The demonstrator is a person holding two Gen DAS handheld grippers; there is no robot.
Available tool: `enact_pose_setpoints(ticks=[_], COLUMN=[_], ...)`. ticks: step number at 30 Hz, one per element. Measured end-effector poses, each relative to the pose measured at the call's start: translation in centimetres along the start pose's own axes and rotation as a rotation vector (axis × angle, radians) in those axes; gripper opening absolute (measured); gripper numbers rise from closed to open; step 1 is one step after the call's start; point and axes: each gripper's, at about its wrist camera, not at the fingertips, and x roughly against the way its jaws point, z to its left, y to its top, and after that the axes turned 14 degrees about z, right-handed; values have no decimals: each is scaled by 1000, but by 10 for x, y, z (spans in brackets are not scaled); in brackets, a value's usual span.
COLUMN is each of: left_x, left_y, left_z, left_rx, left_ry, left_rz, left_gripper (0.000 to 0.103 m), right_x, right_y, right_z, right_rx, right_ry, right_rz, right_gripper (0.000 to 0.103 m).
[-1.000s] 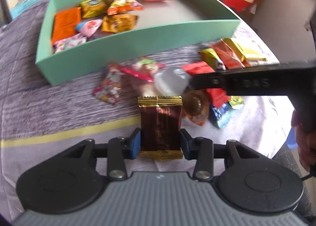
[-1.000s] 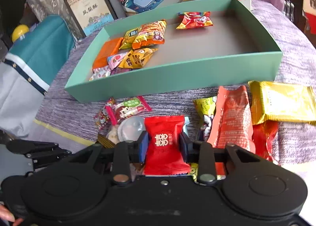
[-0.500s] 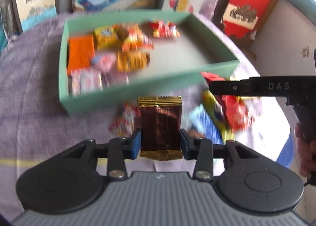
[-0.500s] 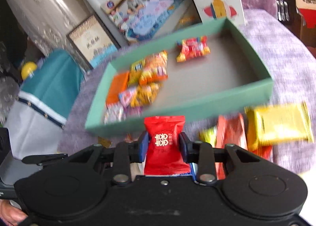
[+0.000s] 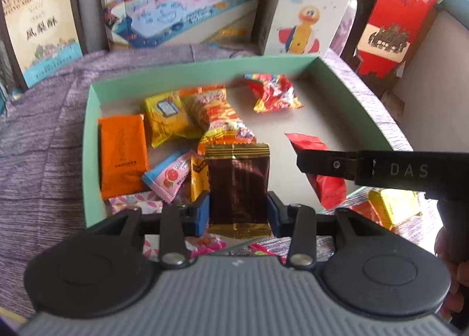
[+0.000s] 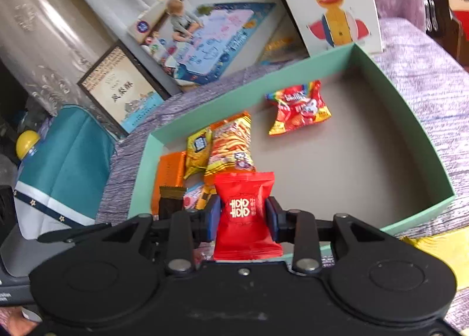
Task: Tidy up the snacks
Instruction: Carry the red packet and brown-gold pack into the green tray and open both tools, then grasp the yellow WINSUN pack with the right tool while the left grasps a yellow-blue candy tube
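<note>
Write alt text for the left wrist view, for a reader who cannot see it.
The left gripper holds a brown foil snack packet over a green box of assorted wrapped snacks on a purple cloth. The right gripper reaches in holding a red packet.

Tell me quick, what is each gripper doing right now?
Left gripper: closed on a dark brown snack packet, over the green box.
Right gripper: closed on a red snack packet.

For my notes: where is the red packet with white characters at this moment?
In the right wrist view, the red packet sits bottom centre, clamped in the right gripper above the near wall of the green box.
</note>
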Motion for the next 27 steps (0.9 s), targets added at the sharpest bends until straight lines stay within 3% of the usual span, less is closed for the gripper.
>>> enact_pose_setpoints(ticks=[3, 5, 6, 7, 8, 9, 11, 15, 27], left_x=[-13, -17, -18, -19, -18, -18, -19, -17, 3], left_y=[5, 6, 7, 8, 8, 8, 10, 8, -1], left_z=[2, -1, -1, -2, -1, -1, 1, 1, -29], left_rx=[9, 8, 9, 17, 25, 33, 45, 57, 12], left_ry=[-2, 13, 24, 42, 58, 71, 71, 76, 68], left_rz=[20, 23, 23, 15, 4, -7, 4, 7, -18], left_gripper=[41, 52, 77, 100, 103, 103, 103, 103, 103], right_x=[-11, -14, -14, -14, -11, -9, -4, 3, 35], right_y=[5, 7, 8, 9, 8, 9, 7, 4, -16], right_z=[-6, -11, -12, -14, -14, -14, -14, -16, -26], right_rx=[-18, -43, -50, -58, -62, -61, -49, -45, -44], right_ry=[7, 20, 28, 33, 32, 25, 10, 0, -1], right_rz=[19, 26, 26, 23, 16, 1, -21, -31, -67], right_gripper=[36, 39, 51, 69, 79, 90, 90, 102, 103])
